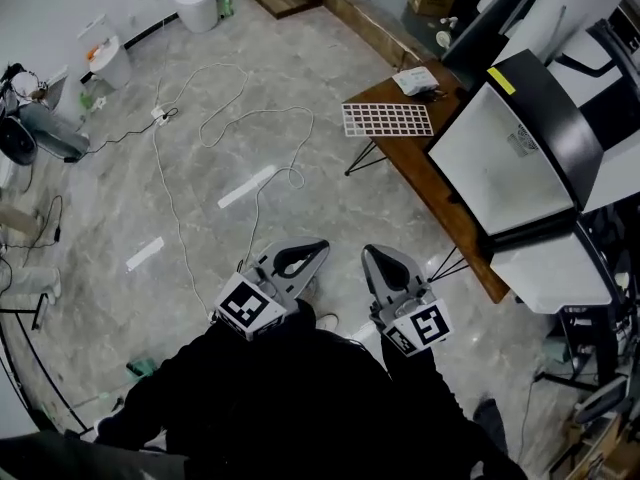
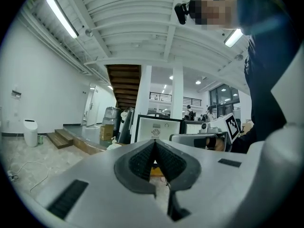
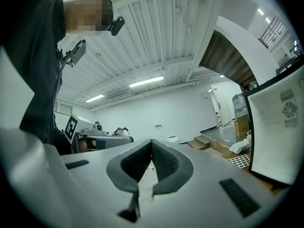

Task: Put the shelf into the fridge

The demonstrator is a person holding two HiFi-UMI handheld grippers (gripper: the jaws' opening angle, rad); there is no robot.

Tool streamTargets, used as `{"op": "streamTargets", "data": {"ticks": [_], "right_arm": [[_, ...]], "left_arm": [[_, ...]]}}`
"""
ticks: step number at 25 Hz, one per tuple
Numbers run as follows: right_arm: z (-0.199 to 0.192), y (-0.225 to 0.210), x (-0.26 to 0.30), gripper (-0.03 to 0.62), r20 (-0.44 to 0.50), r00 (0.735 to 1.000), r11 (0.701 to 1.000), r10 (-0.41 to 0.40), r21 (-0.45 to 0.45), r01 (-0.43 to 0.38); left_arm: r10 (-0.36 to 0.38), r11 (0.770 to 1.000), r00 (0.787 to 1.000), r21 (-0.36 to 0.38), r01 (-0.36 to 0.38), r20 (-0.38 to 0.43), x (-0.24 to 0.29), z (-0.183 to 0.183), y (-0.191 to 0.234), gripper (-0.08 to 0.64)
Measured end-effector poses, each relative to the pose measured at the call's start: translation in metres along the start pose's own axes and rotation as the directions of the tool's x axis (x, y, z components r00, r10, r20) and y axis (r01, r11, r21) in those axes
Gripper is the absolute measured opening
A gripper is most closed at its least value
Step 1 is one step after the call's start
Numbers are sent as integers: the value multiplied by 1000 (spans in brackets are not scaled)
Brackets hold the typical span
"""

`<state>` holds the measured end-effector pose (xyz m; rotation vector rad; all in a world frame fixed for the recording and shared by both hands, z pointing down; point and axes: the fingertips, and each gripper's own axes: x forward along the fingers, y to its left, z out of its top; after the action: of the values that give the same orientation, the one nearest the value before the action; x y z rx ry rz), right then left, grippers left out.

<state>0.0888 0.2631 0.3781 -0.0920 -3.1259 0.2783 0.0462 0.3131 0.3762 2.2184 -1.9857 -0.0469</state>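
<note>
You held both grippers close to your body, the left gripper (image 1: 318, 248) and the right gripper (image 1: 372, 256), each with its jaws pressed together on nothing. The shelf (image 1: 387, 119), a white wire grid, lay flat at the far end of the wooden table (image 1: 440, 208), along its left edge. It was well ahead and to the right of your fingertips, with its long axis across the table. Your right gripper was nearer. The fridge (image 1: 500, 163) showed only a white panel, so I couldn't tell where it opened.
</note>
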Motion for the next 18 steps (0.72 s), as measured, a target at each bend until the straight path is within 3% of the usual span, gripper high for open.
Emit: {"op": "streamTargets", "data": {"ticks": [11,18], "right_arm": [[25,-108,99,5,-19,998,998,-53,-40,52],[19,-166,171,5,-60,993,995,-99,-31,97]], "left_arm": [[-55,998,998,-21,56,23,103,12,118,6],[-82,996,996,-42,83,22,154,24,200,5]]}}
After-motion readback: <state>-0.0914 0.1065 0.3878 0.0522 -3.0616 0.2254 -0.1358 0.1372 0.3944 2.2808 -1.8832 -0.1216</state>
